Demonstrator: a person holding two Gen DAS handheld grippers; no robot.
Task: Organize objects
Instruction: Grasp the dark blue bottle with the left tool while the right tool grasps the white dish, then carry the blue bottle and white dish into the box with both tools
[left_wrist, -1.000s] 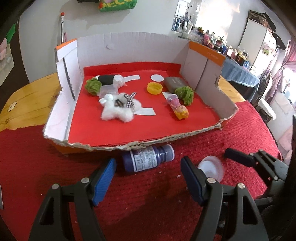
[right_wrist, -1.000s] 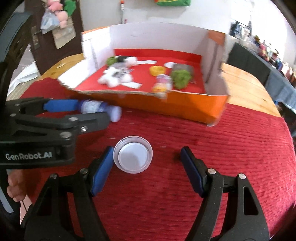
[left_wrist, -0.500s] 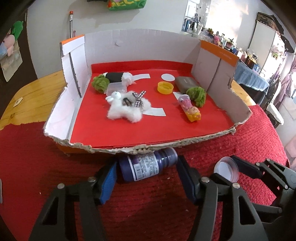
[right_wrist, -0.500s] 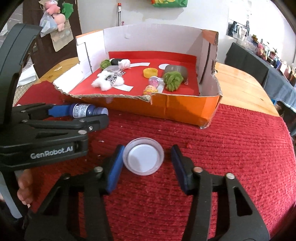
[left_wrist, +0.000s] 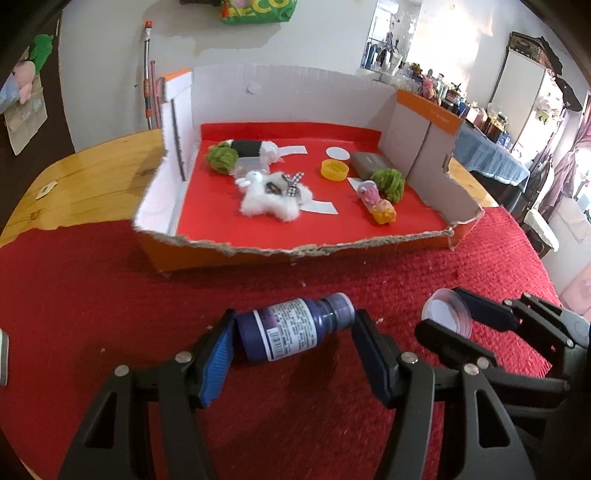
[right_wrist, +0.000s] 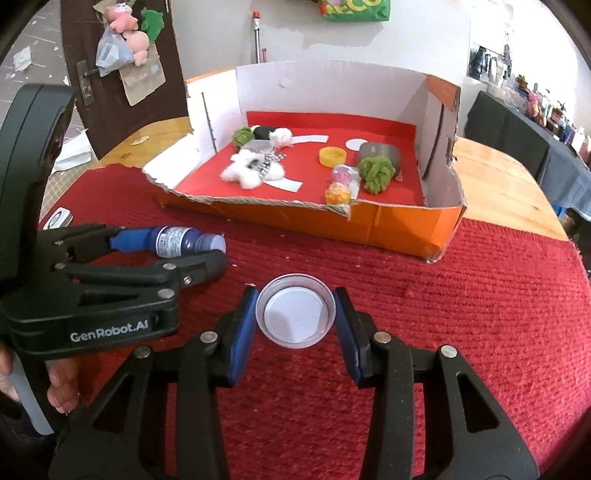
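Note:
My left gripper (left_wrist: 293, 341) is shut on a dark blue bottle (left_wrist: 291, 330) with a white label, held lengthwise between the pads, cap to the right, above the red cloth. It also shows in the right wrist view (right_wrist: 177, 239). My right gripper (right_wrist: 295, 319) is shut on a clear round lid (right_wrist: 295, 315), its pads touching both sides of the rim. The lid also shows at the right of the left wrist view (left_wrist: 445, 314).
An open cardboard box (left_wrist: 173, 218) with a red floor stands behind, holding a white plush toy (left_wrist: 271, 197), green pom-poms (left_wrist: 388, 182), a yellow cap (left_wrist: 334, 169) and other small items. Red cloth (right_wrist: 480, 295) covers the wooden table (left_wrist: 85, 181).
Both grippers closed: the left onto the bottle, the right onto the lid. The left gripper drew back from the box with the bottle.

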